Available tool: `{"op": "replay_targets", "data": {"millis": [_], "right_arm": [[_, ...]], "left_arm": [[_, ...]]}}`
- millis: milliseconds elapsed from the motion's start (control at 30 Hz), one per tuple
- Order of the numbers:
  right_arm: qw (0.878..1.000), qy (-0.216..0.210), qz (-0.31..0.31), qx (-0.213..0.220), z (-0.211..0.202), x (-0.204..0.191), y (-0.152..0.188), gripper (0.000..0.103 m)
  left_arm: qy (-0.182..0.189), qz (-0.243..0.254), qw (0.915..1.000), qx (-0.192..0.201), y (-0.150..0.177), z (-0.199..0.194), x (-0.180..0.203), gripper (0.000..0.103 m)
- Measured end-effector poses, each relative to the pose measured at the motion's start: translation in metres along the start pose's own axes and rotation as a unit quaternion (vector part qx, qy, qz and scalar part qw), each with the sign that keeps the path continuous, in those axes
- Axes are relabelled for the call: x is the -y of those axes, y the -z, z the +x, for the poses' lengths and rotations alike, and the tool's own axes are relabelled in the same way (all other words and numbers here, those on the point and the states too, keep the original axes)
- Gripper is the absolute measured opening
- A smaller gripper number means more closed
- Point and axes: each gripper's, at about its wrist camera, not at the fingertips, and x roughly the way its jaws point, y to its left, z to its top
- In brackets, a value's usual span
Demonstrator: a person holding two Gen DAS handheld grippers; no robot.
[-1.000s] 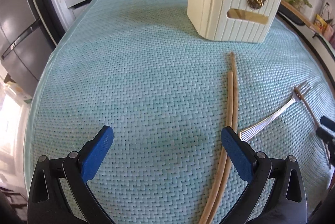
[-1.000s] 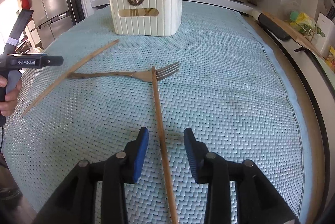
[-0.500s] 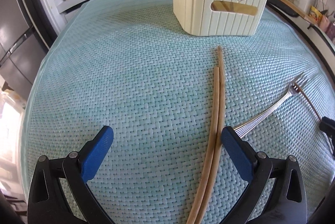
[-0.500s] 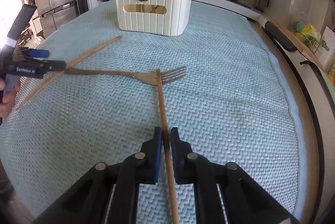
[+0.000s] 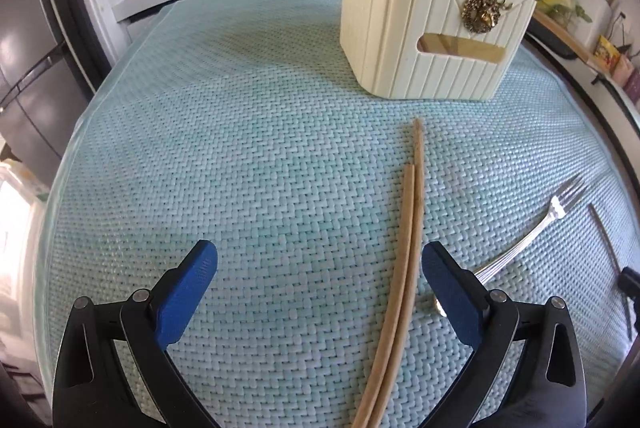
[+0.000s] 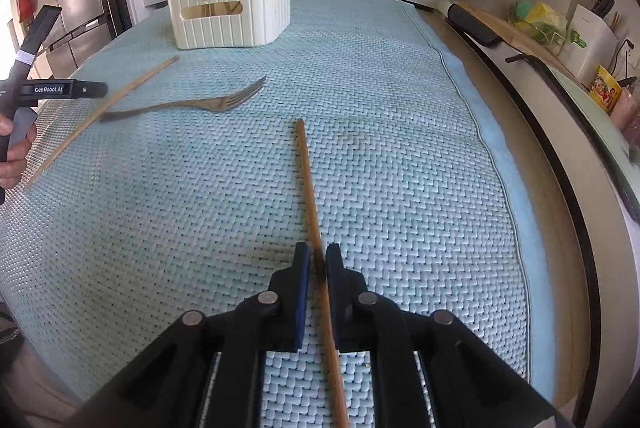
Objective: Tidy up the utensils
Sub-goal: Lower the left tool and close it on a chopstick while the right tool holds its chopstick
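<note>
since a second ago the right gripper [image 6: 318,260] has clamped the dark chopstick [image 6: 306,163] and drawn it off the fork [image 6: 192,105] ahead-left, so lift it level toward the cream utensil holder [image 6: 230,13] far ahead, while the left gripper [image 5: 320,268] gapes empty over two pale chopsticks [image 5: 408,220]

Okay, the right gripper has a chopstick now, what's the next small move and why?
Probably lift it and carry it toward the cream ribbed utensil holder. The right gripper has its jaws shut on the dark brown wooden chopstick, which points ahead over the woven teal mat, clear of the silver fork. The holder already has chopsticks and a spoon inside.
</note>
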Motion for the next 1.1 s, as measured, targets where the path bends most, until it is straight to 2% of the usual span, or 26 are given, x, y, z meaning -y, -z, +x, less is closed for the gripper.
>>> {"op": "replay_targets", "data": {"millis": [100,200,267,333,433,567,767,1000,1067,1100], "right_arm": [[1.000,-0.002,0.005,0.002,0.001,-0.002,0.000,0.009],[1.000,-0.003,0.007,0.004,0.000,-0.002,0.001,0.009],[1.000,-0.002,0.007,0.005,-0.002,-0.004,0.003,0.009],[1.000,-0.001,0.008,0.005,-0.003,-0.003,0.003,0.009],[1.000,0.001,0.010,0.004,-0.004,-0.001,0.002,0.009],[1.000,0.001,0.010,0.014,-0.012,0.000,-0.001,0.010],[1.000,-0.006,0.011,0.017,-0.014,-0.001,-0.005,0.011],[1.000,-0.008,0.012,0.021,-0.017,-0.002,-0.008,0.011],[1.000,-0.012,0.010,0.019,-0.015,-0.002,-0.010,0.019],[1.000,-0.015,0.008,0.021,-0.013,-0.002,-0.012,0.035]], "left_arm": [[-0.008,0.021,0.9997,-0.005,-0.001,0.009,0.003,0.103],[0.000,0.019,0.9998,-0.008,-0.003,0.012,0.003,0.103],[-0.001,0.027,0.9993,-0.025,-0.004,0.020,0.006,0.103],[0.009,0.026,0.9994,-0.019,-0.006,0.022,0.006,0.103],[0.015,0.009,0.9996,-0.023,-0.011,0.020,-0.001,0.102],[0.038,-0.008,0.9992,-0.002,-0.007,0.007,-0.009,0.102],[0.007,0.004,0.9999,-0.011,-0.007,0.015,-0.009,0.102],[0.004,0.006,0.9998,-0.018,-0.010,0.024,-0.011,0.103],[0.004,0.010,0.9997,-0.023,-0.013,0.025,-0.009,0.103],[0.007,0.015,0.9995,-0.027,-0.013,0.025,-0.007,0.103]]}}
